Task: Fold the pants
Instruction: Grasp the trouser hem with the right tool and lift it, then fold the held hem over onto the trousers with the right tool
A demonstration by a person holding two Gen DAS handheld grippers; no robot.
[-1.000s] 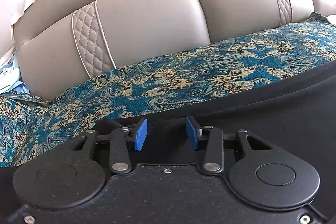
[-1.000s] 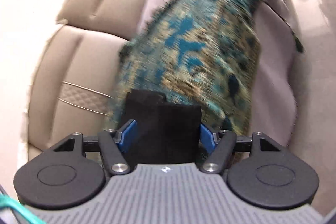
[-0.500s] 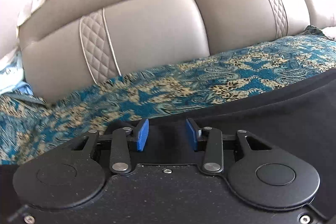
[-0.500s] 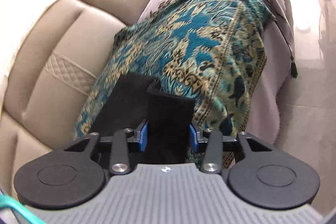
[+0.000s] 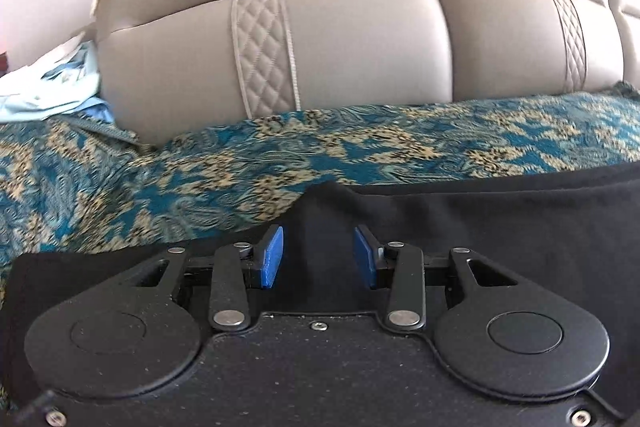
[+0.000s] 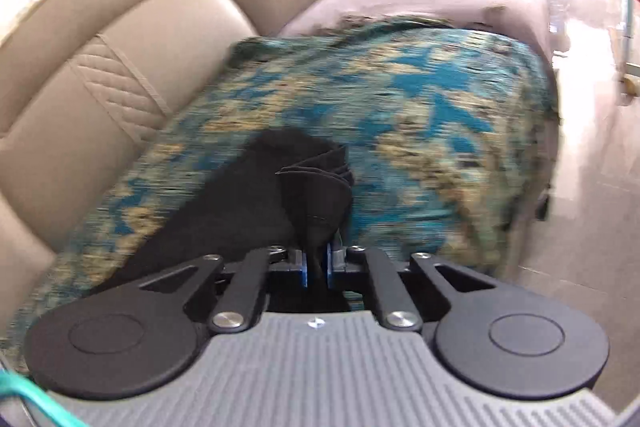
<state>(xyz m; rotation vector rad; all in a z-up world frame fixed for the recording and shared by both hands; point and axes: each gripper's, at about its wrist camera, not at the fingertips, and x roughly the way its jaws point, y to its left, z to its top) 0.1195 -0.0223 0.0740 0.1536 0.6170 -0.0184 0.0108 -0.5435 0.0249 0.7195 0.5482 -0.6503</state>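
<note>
Black pants [image 5: 460, 227] are spread on the teal paisley throw [image 5: 200, 179] over the sofa, the right tool [image 6: 316, 269] pinched tight on a bunched end, probably to carry it over, while the left tool [image 5: 318, 257] sits open above the cloth, gripping nothing.

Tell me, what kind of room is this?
Probably a home living room: a padded beige sofa, a teal patterned throw over its seat, and glossy floor beside it.
</note>
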